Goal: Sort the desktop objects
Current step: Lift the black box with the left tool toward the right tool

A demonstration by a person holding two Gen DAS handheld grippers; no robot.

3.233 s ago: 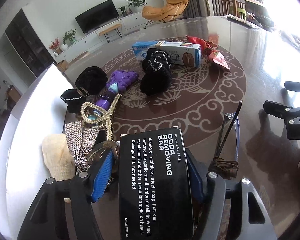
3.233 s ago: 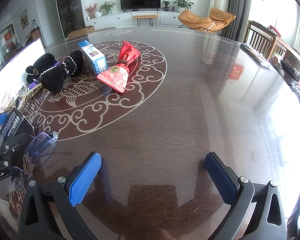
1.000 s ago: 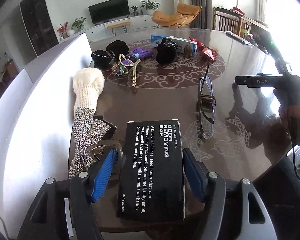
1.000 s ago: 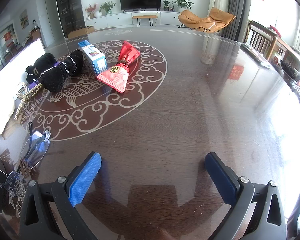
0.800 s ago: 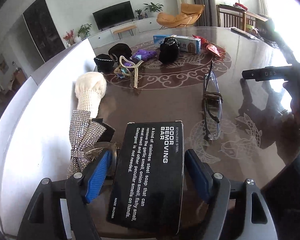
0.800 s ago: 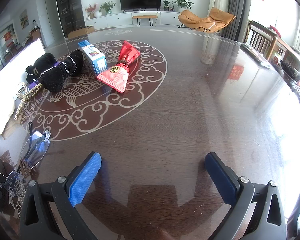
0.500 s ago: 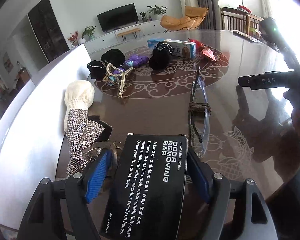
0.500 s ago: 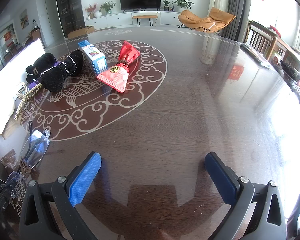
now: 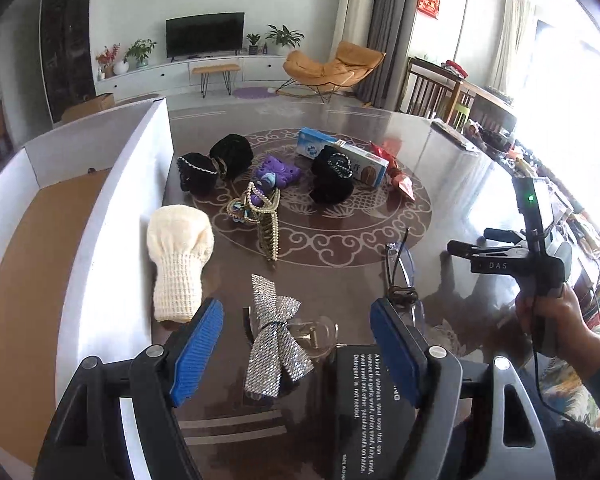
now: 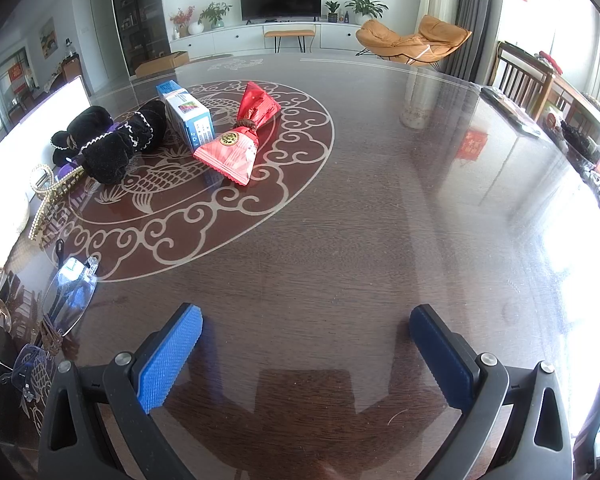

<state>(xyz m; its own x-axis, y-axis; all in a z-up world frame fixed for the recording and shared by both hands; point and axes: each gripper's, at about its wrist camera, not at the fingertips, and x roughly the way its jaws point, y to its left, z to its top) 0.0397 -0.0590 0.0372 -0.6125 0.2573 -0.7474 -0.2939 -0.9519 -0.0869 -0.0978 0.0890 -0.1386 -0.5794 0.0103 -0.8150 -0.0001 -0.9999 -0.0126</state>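
My left gripper (image 9: pixel 296 320) is open and empty above the near table edge. The black odor removing bar box (image 9: pixel 366 412) lies flat on the table under its right finger, free of the pads. A rhinestone bow (image 9: pixel 276 340) lies between the fingers, with a clear hair clip (image 9: pixel 320 334) beside it. Glasses (image 9: pixel 400 276) lie just ahead on the right. My right gripper (image 10: pixel 306 352) is open and empty over bare table; it also shows in the left wrist view (image 9: pixel 500 252). The glasses show at its left (image 10: pixel 70 292).
A white bin (image 9: pixel 100 216) with a brown floor stands along the left. A cream knit piece (image 9: pixel 178 260), pearl chain (image 9: pixel 266 220), purple clip (image 9: pixel 278 170), black scrunchies (image 9: pixel 332 180), toothpaste box (image 9: pixel 342 156) and red packet (image 10: pixel 240 140) lie further out.
The left gripper has opened and let go of the black box, which now lies on the table. The left gripper has lifted and shifted left. The right gripper has not moved.
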